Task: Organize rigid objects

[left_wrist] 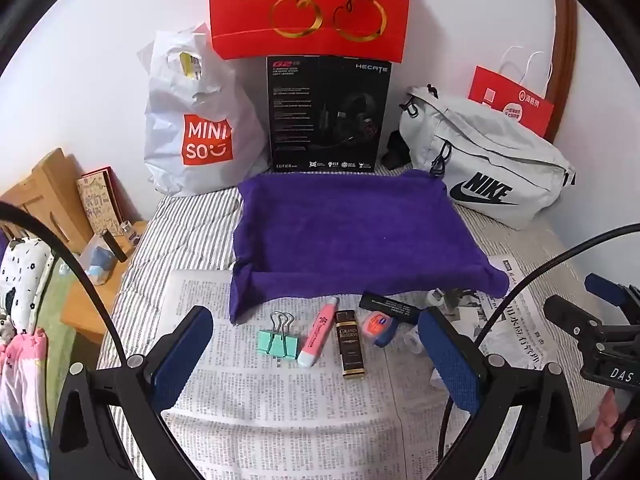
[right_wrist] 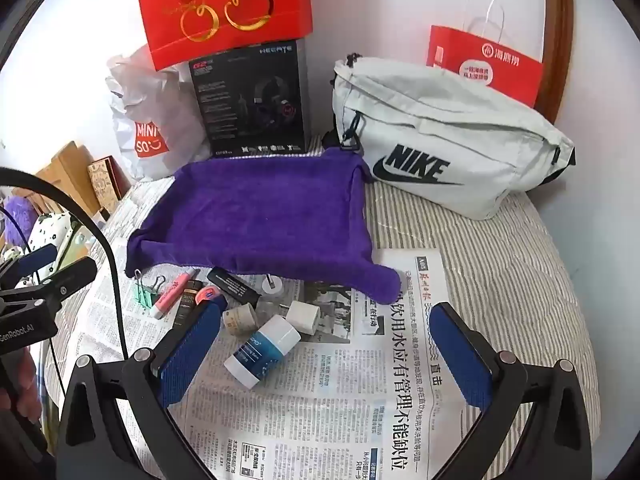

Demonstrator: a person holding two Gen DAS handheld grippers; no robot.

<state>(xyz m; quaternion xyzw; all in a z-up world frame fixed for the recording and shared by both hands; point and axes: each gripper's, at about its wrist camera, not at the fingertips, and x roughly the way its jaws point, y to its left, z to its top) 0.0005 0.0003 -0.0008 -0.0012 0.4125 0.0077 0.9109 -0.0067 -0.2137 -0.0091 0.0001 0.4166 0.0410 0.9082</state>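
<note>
A purple cloth tray [left_wrist: 352, 236] sits on the bed behind a row of small objects on newspaper. In the left wrist view I see a green binder clip [left_wrist: 279, 343], a pink highlighter [left_wrist: 317, 331], a dark Grand Reserve box [left_wrist: 351, 344], an orange-blue tin [left_wrist: 377, 326] and a black tube [left_wrist: 390, 307]. The right wrist view adds a blue-white bottle [right_wrist: 262, 352], a white charger [right_wrist: 304, 317] and a tape roll [right_wrist: 240, 320]. My left gripper [left_wrist: 316, 364] is open and empty just short of the row. My right gripper [right_wrist: 326, 354] is open and empty, the bottle between its fingers.
Behind the tray stand a black headset box [left_wrist: 328, 114], a Miniso bag [left_wrist: 192, 120], a red gift bag [left_wrist: 310, 4] and a grey Nike bag [left_wrist: 488, 160]. A wooden bedside shelf [left_wrist: 60, 200] is at the left. The newspaper [right_wrist: 360, 400] covers the striped bedding.
</note>
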